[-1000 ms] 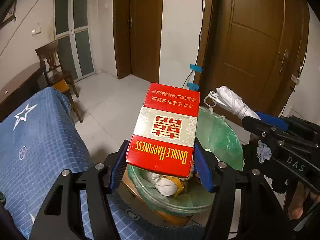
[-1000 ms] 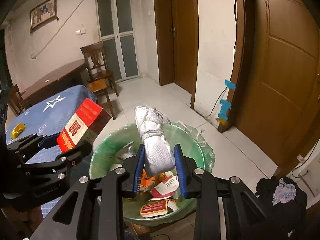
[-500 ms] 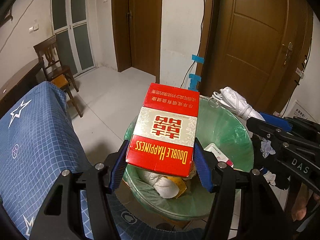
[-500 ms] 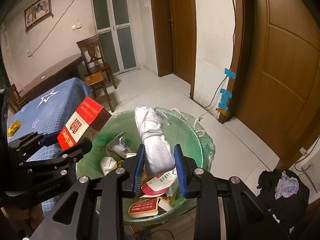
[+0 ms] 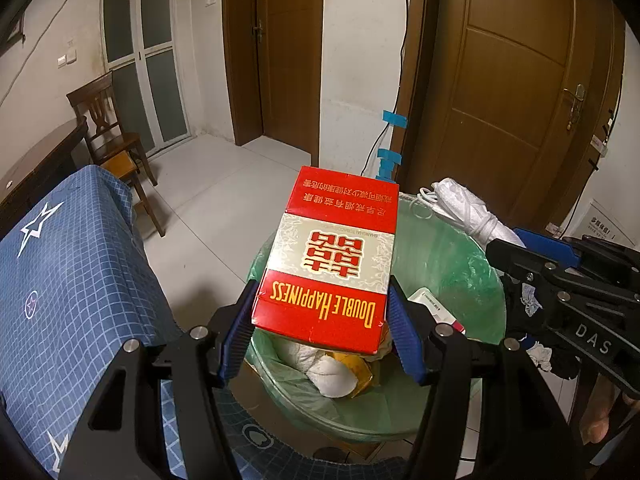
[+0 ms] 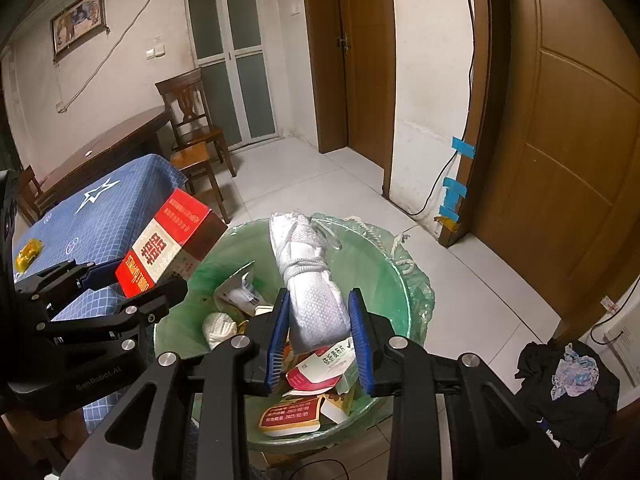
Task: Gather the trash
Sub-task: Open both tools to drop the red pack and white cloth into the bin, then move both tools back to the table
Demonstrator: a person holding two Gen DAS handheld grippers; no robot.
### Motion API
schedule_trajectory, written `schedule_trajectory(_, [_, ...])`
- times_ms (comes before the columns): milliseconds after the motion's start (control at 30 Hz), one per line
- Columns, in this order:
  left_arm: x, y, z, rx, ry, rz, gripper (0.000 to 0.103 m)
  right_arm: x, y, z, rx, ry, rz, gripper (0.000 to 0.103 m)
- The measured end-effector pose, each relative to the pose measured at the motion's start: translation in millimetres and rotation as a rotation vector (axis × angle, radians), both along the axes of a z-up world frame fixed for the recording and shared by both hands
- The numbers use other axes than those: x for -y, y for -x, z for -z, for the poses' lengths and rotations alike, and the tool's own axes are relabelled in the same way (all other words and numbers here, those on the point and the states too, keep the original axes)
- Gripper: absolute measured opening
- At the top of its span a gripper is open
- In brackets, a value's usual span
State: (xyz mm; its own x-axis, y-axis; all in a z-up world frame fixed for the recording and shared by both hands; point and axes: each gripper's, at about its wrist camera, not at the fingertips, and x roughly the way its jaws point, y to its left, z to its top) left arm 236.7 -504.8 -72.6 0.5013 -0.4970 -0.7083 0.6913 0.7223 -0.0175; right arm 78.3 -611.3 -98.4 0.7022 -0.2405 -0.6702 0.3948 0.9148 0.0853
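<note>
bin (image 5: 448,248) nearer, both grips unchanged

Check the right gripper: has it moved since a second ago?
Yes. The right gripper, shut on the white bundle, has come closer over the green-lined bin, which now fills more of the right wrist view and shows more trash.

White tiled floor (image 6: 304,184), brown doors (image 5: 512,80), wooden chair (image 6: 192,120).
</note>
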Motion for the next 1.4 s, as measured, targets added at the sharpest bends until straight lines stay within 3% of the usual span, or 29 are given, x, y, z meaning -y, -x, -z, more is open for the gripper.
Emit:
schedule_trajectory(533, [-1.4,-1.8,1.1,-0.011,-0.005,-0.004,0.06,-2.8,-4.2,4.9,-0.001,-0.007,-0.005,0.031])
schedule_trajectory(700, [0.4,-6.2,5.2,-0.025,-0.024,-0.014,0.067,-0.2,-4.6,7.7,0.013,-0.016,0.005,0.051])
schedule_trajectory(900, [-12.1,-5.9,1.8,-0.022,-0.016,-0.025,0.072,-2.6,-0.9,7.0,0.043,-0.03,0.009,0.055])
schedule_trajectory(1100, [-70.3,-5.2,-18.1,0.007,0.014,-0.048,0.074,-54.7,-8.5,-15.3,0.119,-0.041,-0.126,0.067])
schedule_trajectory(1400, [-248.6,-13.7,-61.8,0.047,0.082,-0.186,0.079,-227.8,-77.0,-39.0,0.103,-0.06,-0.585,0.07])
